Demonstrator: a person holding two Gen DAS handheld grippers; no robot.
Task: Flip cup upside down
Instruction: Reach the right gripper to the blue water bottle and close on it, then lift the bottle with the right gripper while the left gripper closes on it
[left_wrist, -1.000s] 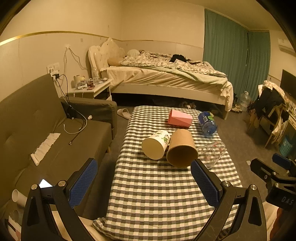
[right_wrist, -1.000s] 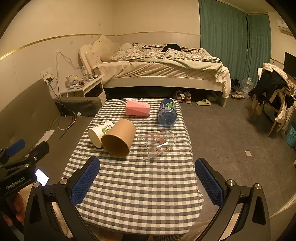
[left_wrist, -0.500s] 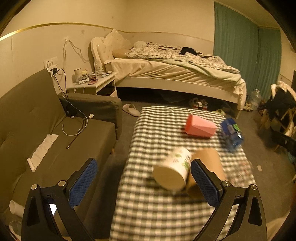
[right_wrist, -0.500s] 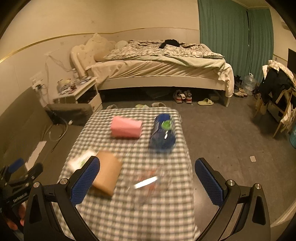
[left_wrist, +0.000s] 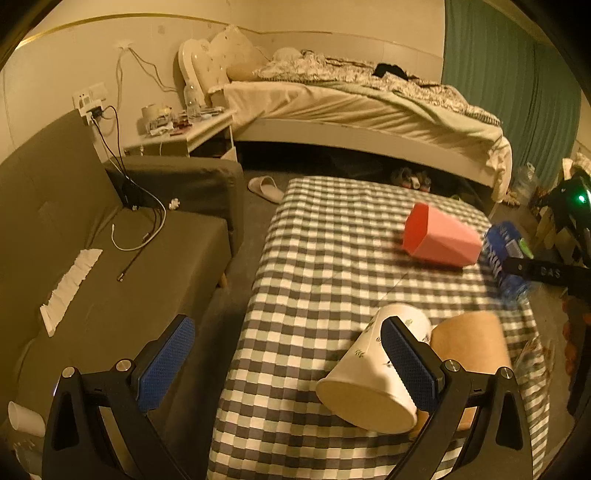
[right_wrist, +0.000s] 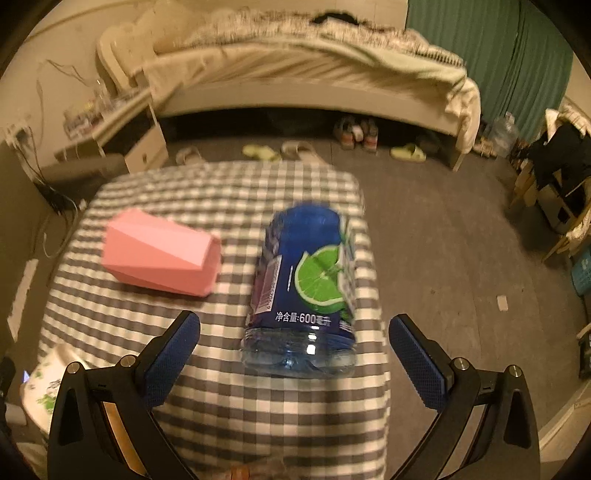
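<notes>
Several cups lie on their sides on a checked table (left_wrist: 325, 236). In the left wrist view a white leaf-print paper cup (left_wrist: 373, 373) lies beside a brown paper cup (left_wrist: 472, 343), with a pink faceted cup (left_wrist: 439, 240) farther back. My left gripper (left_wrist: 284, 362) is open and empty, its right finger over the white cup. In the right wrist view my right gripper (right_wrist: 295, 354) is open and empty, just short of a cut blue bottle cup (right_wrist: 306, 291) lying on its side. The pink cup (right_wrist: 159, 254) lies to its left.
A grey sofa (left_wrist: 92, 258) with cables stands left of the table. A bed (left_wrist: 362, 107) and nightstand (left_wrist: 184, 133) stand behind. Slippers and shoes (right_wrist: 354, 136) lie on the floor. A chair with clothes (right_wrist: 554, 162) stands at the right.
Both grippers have moved forward over the table. The left one has swung left and closed in on the white cup; the right one has closed in on the blue bottle cup.
</notes>
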